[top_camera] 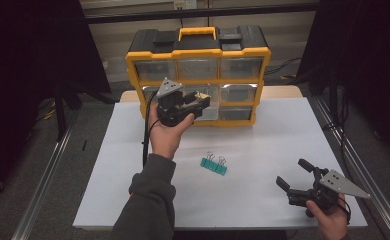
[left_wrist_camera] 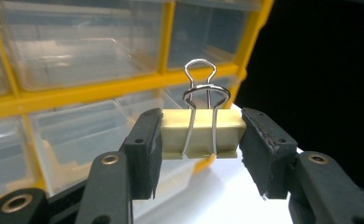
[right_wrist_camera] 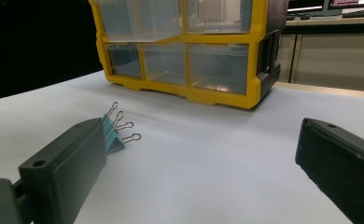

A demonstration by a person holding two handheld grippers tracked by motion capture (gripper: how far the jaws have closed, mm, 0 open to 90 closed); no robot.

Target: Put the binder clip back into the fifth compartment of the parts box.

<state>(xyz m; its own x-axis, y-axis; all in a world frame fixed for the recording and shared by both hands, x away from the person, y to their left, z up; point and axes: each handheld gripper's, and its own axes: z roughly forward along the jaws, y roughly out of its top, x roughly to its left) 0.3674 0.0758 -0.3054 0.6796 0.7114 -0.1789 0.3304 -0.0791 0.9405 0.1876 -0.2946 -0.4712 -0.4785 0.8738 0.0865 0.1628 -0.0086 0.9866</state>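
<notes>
My left gripper (top_camera: 199, 100) is raised in front of the yellow drawer cabinet (top_camera: 198, 75), shut on a cream binder clip (left_wrist_camera: 202, 132) whose wire handles stand up. The clip (top_camera: 201, 96) hangs near the middle row of clear drawers. Two teal binder clips (top_camera: 213, 165) lie side by side on the white table (top_camera: 263, 145); in the right gripper view the teal clips (right_wrist_camera: 113, 135) sit beyond my left jaw. My right gripper (top_camera: 295, 175) stands open near the table's front right corner, nothing between its jaws (right_wrist_camera: 199, 172).
The cabinet (right_wrist_camera: 189, 46) stands at the table's back edge with several clear drawers, one pulled partly out behind the left gripper. Dark curtains flank both sides. A metal rail (top_camera: 363, 170) runs along the table's right side.
</notes>
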